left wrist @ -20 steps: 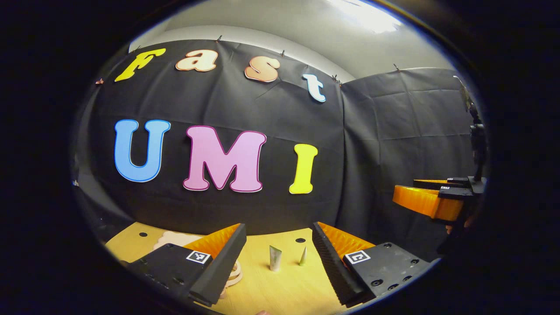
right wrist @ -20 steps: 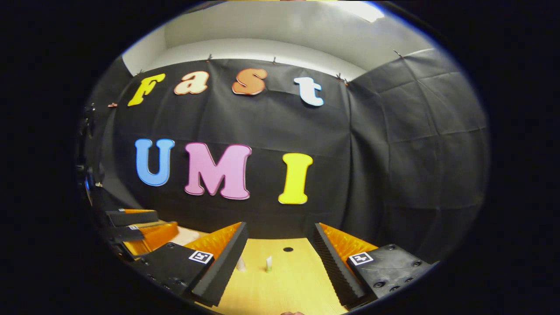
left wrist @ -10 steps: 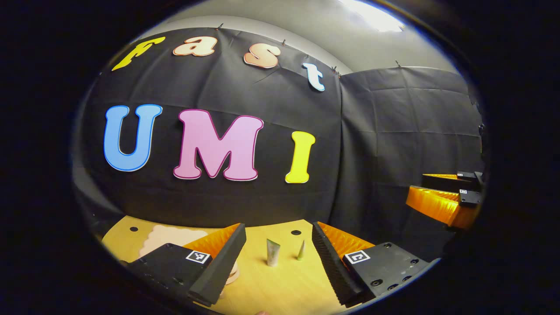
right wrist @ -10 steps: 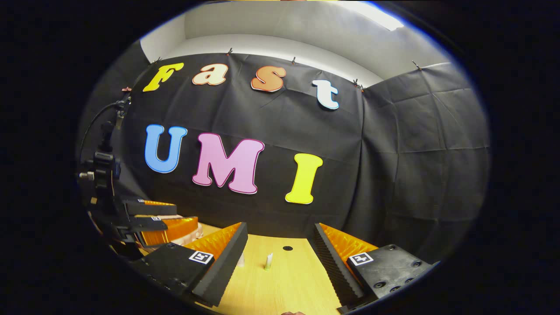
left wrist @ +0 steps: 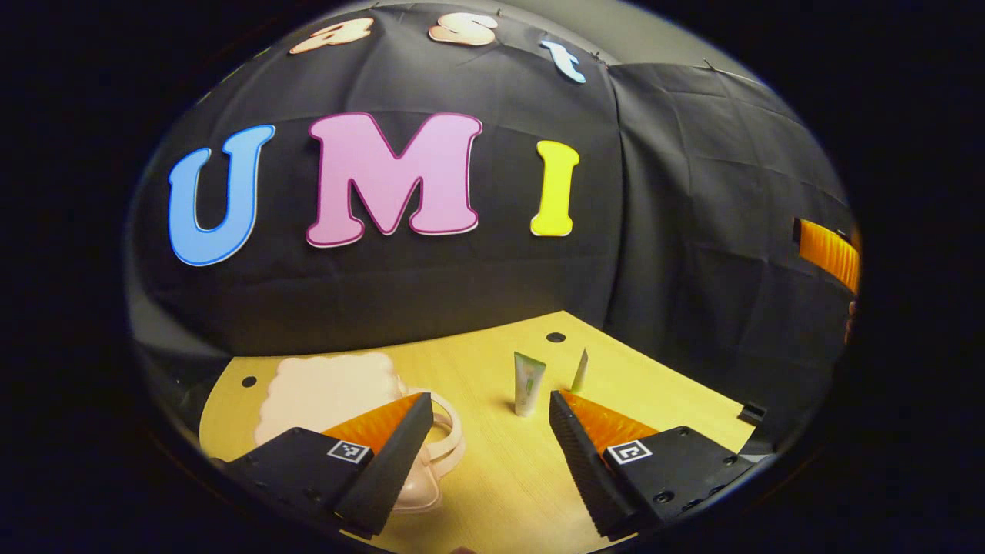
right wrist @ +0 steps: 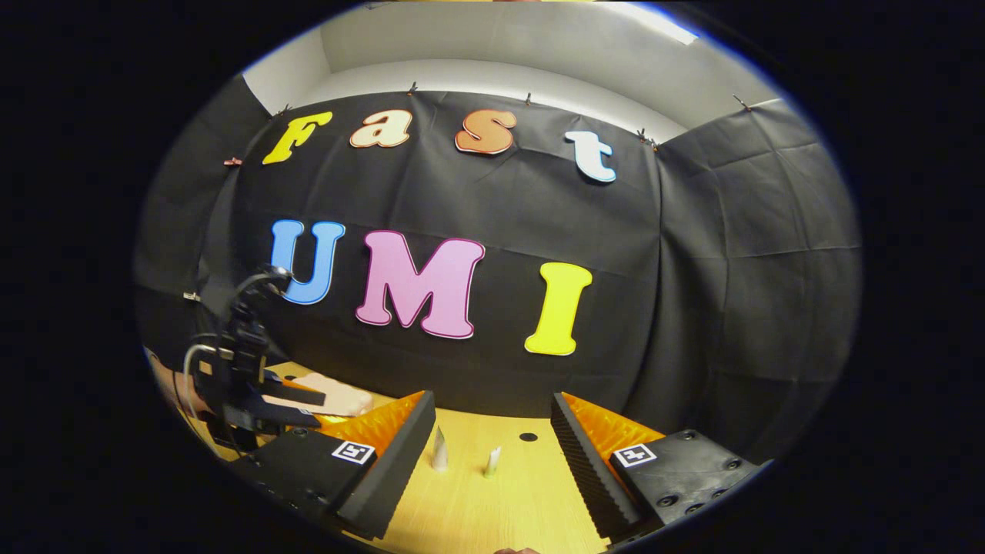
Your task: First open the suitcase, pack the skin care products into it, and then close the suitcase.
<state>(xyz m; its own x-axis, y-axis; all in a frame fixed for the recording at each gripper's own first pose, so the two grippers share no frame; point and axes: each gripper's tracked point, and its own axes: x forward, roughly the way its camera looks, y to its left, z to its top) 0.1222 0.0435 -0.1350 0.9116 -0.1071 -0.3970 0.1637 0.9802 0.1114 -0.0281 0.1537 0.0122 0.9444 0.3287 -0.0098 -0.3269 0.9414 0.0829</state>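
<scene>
Above the wooden table, left gripper and right gripper both wide open, empty.

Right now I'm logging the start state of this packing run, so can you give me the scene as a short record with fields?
suitcase: pale pink case, lying closed on the table, handle toward the left claw
skin care products: two tubes standing upright on the table, a wider one and a thinner one, apart from the suitcase
left claw: open, empty, above the table near the suitcase
right claw: open, empty, facing the tubes
task progress: suitcase not yet opened
</scene>
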